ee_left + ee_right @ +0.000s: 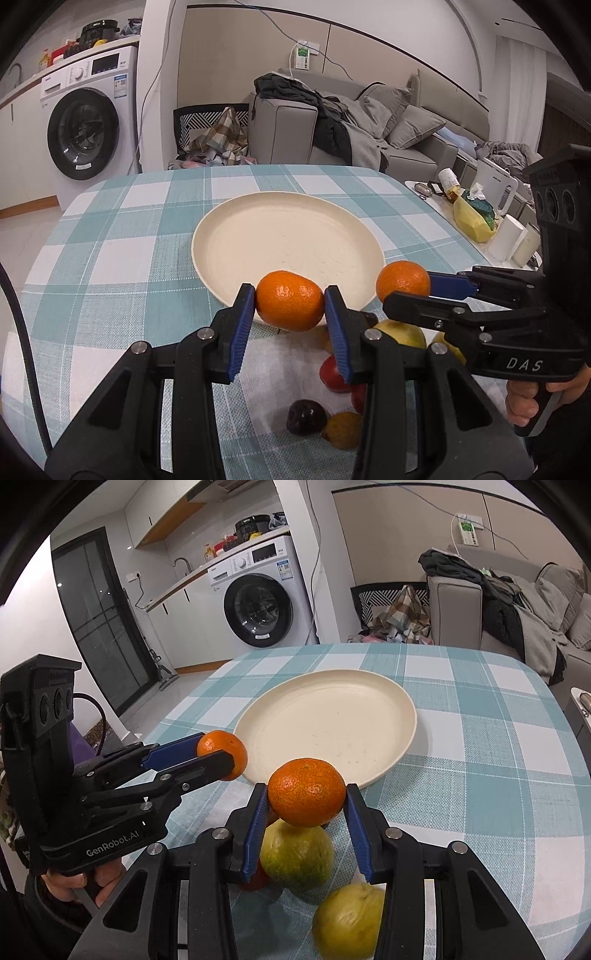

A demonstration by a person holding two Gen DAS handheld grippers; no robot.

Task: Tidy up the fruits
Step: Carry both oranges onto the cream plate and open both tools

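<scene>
Nearest us, our tong arms hide part of the loose fruit on the table: a dark plum point(306, 416), a red fruit point(332, 374), and two yellow-green fruits point(297, 856) point(349, 919), the lower one blurred. Our left tongs point(290, 306) are clamped on a dimpled, oval mandarin point(290, 304). Our right tongs point(306, 799) grip a second mandarin point(306, 792). Both are held at the near rim of the smooth, round cream plate point(258, 221), which rests on the woven checked tablecloth point(110, 229).
</scene>
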